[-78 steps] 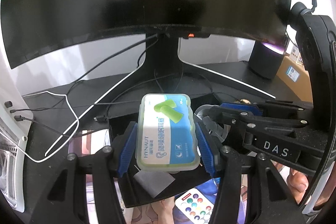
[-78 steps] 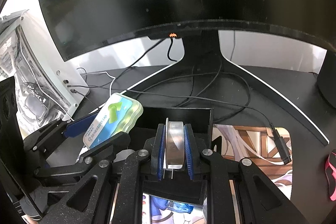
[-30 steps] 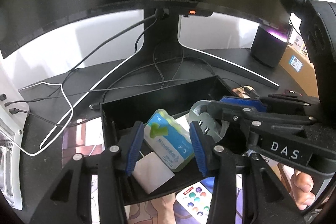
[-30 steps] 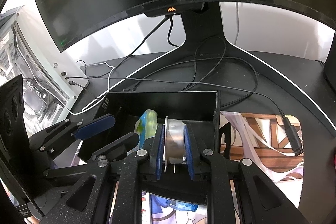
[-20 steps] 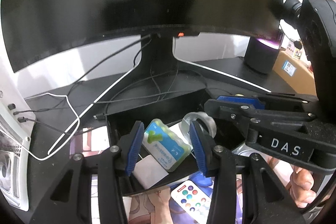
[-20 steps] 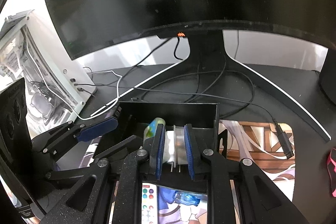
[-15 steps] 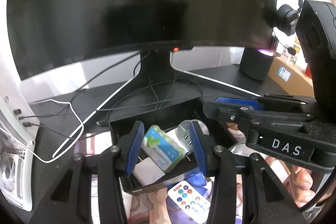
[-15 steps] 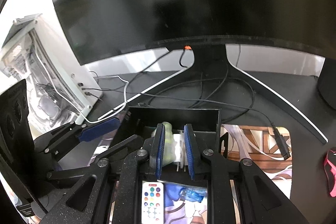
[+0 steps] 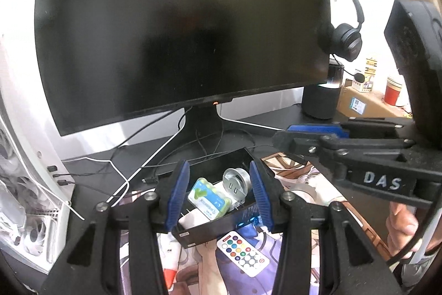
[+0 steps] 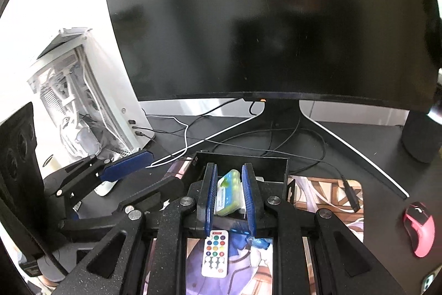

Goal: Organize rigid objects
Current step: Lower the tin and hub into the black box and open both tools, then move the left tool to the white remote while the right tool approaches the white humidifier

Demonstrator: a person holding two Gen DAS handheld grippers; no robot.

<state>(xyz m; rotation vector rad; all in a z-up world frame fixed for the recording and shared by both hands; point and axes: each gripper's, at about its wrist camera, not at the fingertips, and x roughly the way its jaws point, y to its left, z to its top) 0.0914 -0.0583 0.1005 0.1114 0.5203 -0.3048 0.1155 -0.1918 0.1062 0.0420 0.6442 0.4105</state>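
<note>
A black open box [image 9: 234, 155] [image 10: 279, 165] sits on the printed desk mat. Inside lie a green-and-blue earplug case [image 9: 209, 198] [image 10: 228, 192], a round silver USB adapter [image 9: 237, 179] and a white card [image 9: 193, 217]. My left gripper [image 9: 218, 194] is open and empty, raised above and in front of the box. My right gripper [image 10: 228, 201] is open and empty, also raised in front of the box. A white remote with coloured buttons [image 9: 242, 253] [image 10: 215, 253] lies on the mat in front of the box.
A large dark monitor [image 9: 179, 32] stands behind the box, with cables [image 9: 193, 140] around its stand. A white PC case [image 10: 83, 101] is at the left. A black speaker [image 9: 321, 98], headphones [image 9: 345, 38] and a red mouse [image 10: 418, 228] are at the right.
Both grippers let go of their objects into the box, opened, then pulled back and up. The earplug case and the adapter now lie in the box.
</note>
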